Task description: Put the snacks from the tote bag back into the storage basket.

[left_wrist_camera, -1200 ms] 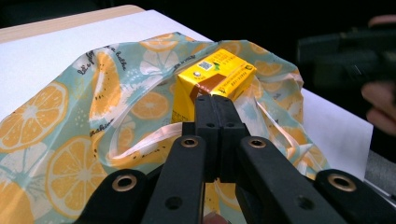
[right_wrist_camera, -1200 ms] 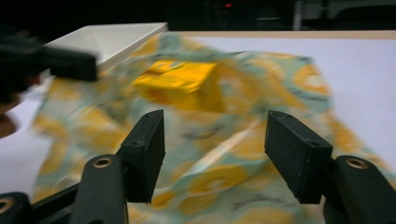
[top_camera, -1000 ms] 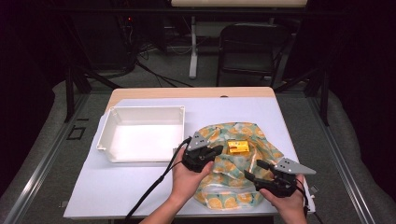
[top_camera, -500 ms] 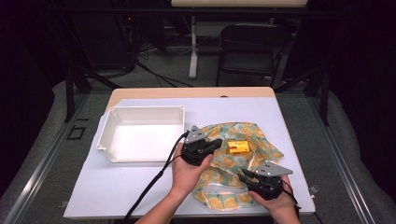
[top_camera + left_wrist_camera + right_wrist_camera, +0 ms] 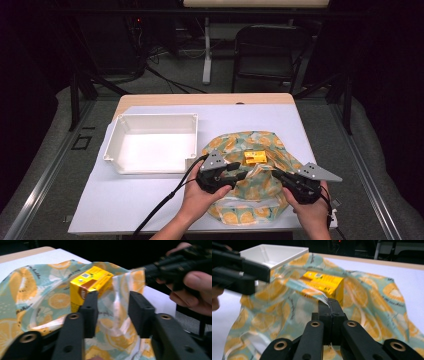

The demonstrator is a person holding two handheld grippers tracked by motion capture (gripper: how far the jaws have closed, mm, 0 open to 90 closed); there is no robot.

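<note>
A cloth (image 5: 230,145) printed with orange slices lies spread on the white table, and a yellow carton (image 5: 255,157) sits on it. My left gripper (image 5: 241,173) is at the cloth's near left. Its jaws have just been opening and now stand apart (image 5: 113,297). A raised fold of cloth (image 5: 37,290) lies between them without being pressed, and the carton (image 5: 92,280) is just beyond. My right gripper (image 5: 276,175) has just closed and is shut (image 5: 330,302) on the cloth's pale hem. It holds that edge up in front of the carton (image 5: 324,282).
A white open tray (image 5: 150,120) stands on the table to the left of the cloth, close behind my left hand. The table's near edge runs just under both wrists. A dark chair (image 5: 270,50) stands beyond the far edge.
The left jaws have opened and let go of the cloth. The right gripper reached left into the cloth, shut on its edge and drew back a little to the right.
</note>
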